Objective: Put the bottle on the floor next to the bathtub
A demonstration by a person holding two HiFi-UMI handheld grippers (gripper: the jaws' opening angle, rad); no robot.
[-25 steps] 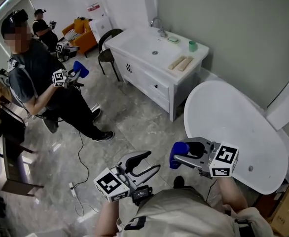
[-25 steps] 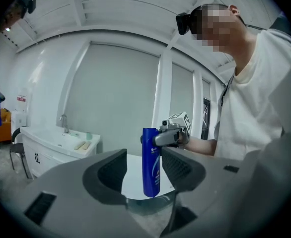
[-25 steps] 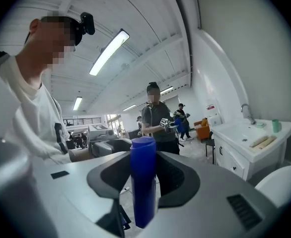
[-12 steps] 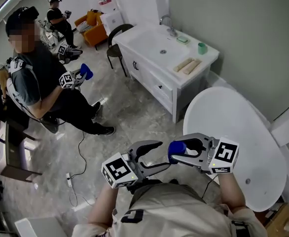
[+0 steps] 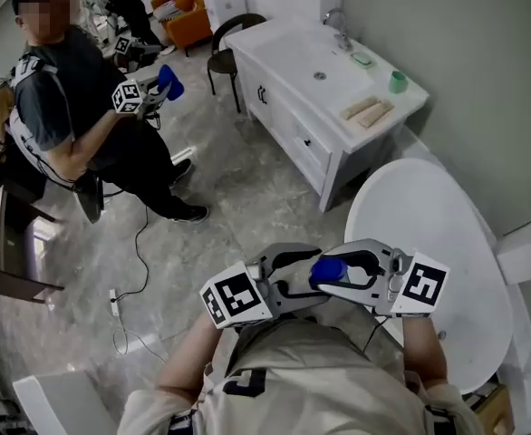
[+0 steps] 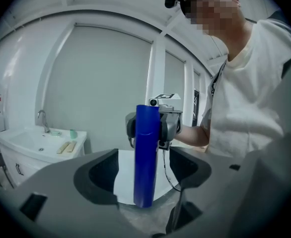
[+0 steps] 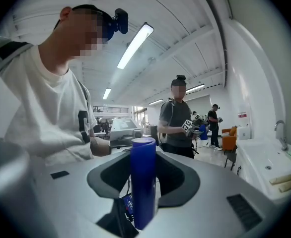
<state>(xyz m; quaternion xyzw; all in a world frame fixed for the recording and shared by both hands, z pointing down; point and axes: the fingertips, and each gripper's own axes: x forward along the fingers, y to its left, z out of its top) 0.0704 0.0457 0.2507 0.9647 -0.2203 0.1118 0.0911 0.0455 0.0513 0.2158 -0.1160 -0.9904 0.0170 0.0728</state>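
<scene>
The blue bottle [image 5: 327, 270] is held level in front of my chest, above the floor [image 5: 247, 188] and left of the white bathtub [image 5: 429, 243]. My right gripper [image 5: 340, 270] is shut on the bottle [image 7: 143, 182], which stands between its grey jaws. My left gripper [image 5: 302, 275] has come up from the other side. Its jaws are opening, and the bottle [image 6: 146, 155] stands between them with a gap on each side, untouched by the pads.
A white vanity with a sink [image 5: 320, 71] stands beyond the tub, with a green cup [image 5: 398, 82] on it. A seated person [image 5: 66, 89] holding grippers is at the left, with a dark chair [image 5: 234, 39] behind. A cable [image 5: 130, 270] lies on the floor.
My left gripper has moved right and up to the bottle, and its jaws have spread wider around it. The right gripper has kept its hold. The view has shifted.
</scene>
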